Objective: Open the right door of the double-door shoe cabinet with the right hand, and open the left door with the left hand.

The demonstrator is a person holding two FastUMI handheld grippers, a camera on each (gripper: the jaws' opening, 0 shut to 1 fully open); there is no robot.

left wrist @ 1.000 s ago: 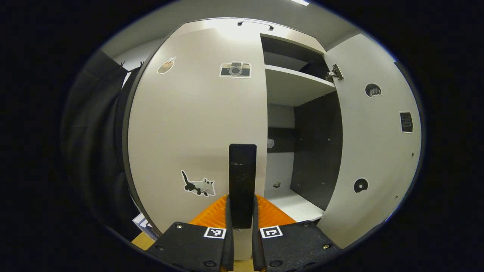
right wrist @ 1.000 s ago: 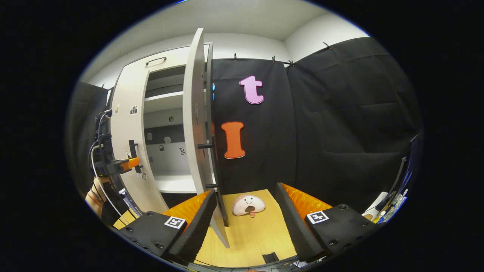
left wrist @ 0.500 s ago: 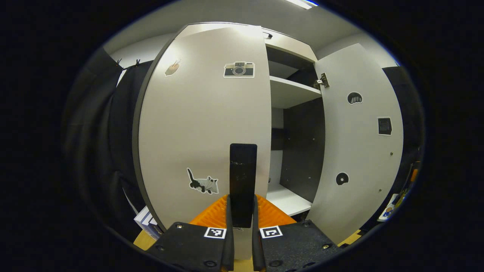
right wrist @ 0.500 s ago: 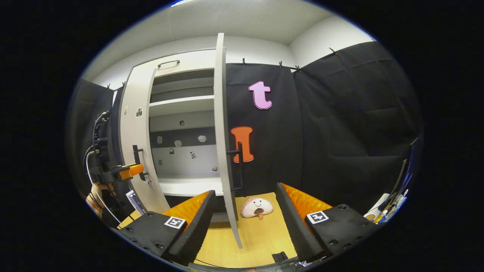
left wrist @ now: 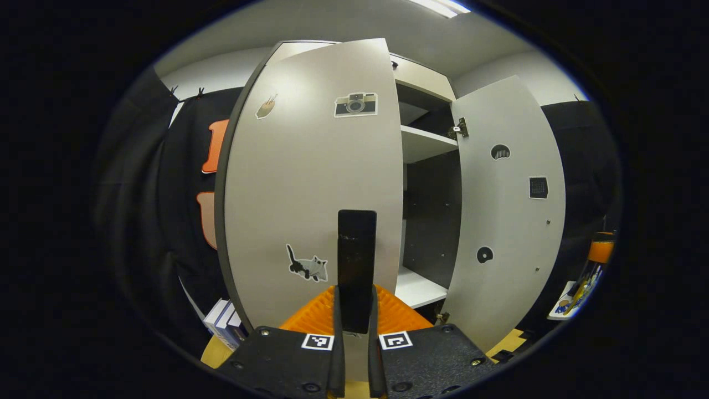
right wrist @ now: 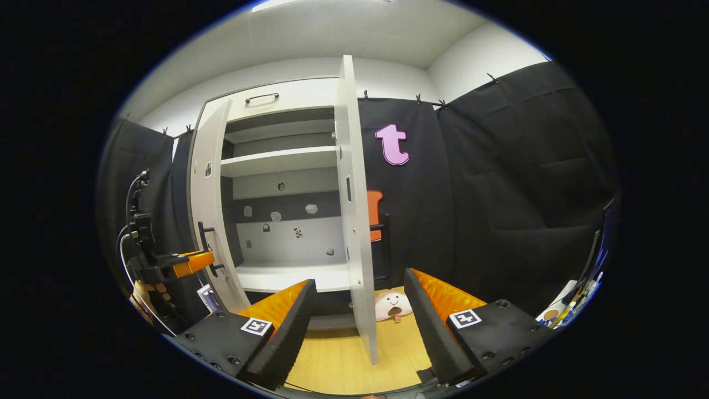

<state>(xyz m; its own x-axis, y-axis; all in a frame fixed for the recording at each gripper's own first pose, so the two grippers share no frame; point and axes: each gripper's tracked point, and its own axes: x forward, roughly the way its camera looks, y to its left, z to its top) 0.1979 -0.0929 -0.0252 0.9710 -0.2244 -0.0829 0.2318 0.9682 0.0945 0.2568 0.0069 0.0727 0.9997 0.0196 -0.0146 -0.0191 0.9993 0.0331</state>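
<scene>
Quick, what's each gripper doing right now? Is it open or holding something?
Left gripper: shut on the black bar handle of the pale grey left door.
Right gripper: open, holding nothing.

Left door [left wrist: 310,183] ahead of closed jaws: smooth, matt, pale board with paper-like stickers. Handle [left wrist: 356,266] gripped between jaws: dark, smooth, dull. Right door [right wrist: 354,221] between open jaws: same smooth matt board. Hinge [left wrist: 457,129]: shiny metal. Floor [right wrist: 343,360] below jaws: light wood look, smooth. Toy [right wrist: 392,306] beyond jaws: soft cloth. Booth wall [right wrist: 498,183]: black, wrinkled cloth.
</scene>
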